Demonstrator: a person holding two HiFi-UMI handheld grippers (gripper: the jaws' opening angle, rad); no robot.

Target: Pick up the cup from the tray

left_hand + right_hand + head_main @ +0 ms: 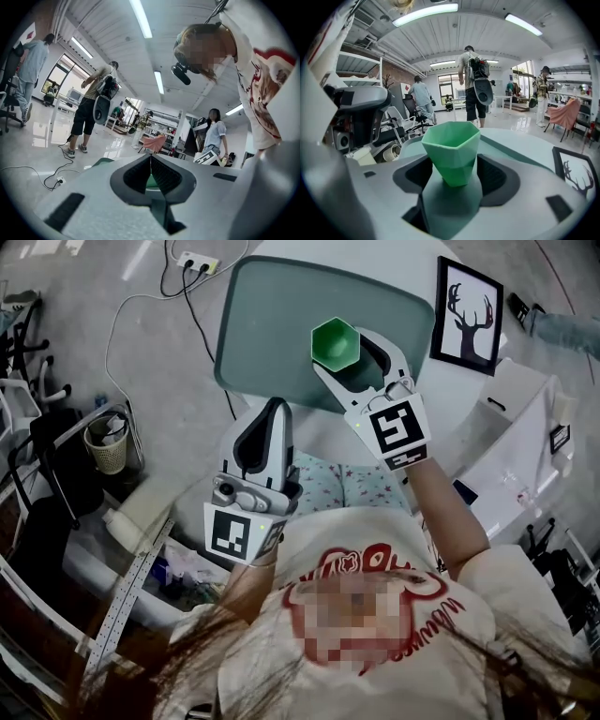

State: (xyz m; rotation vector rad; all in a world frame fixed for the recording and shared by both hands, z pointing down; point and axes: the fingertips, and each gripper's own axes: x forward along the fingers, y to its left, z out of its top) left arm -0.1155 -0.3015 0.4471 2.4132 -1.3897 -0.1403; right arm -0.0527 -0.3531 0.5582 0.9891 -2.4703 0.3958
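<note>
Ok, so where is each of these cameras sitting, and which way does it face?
Head view: on the person's head, looking steeply down at the green tray, left gripper, right gripper, arms, shirt.
Left gripper view: on the left gripper, looking along shut jaws across the room; the person's head and shirt show upper right.
Right gripper view: on the right gripper, looking along open jaws at the green cup between them.
Shared: head and right gripper views show cup, tray, deer picture.
</note>
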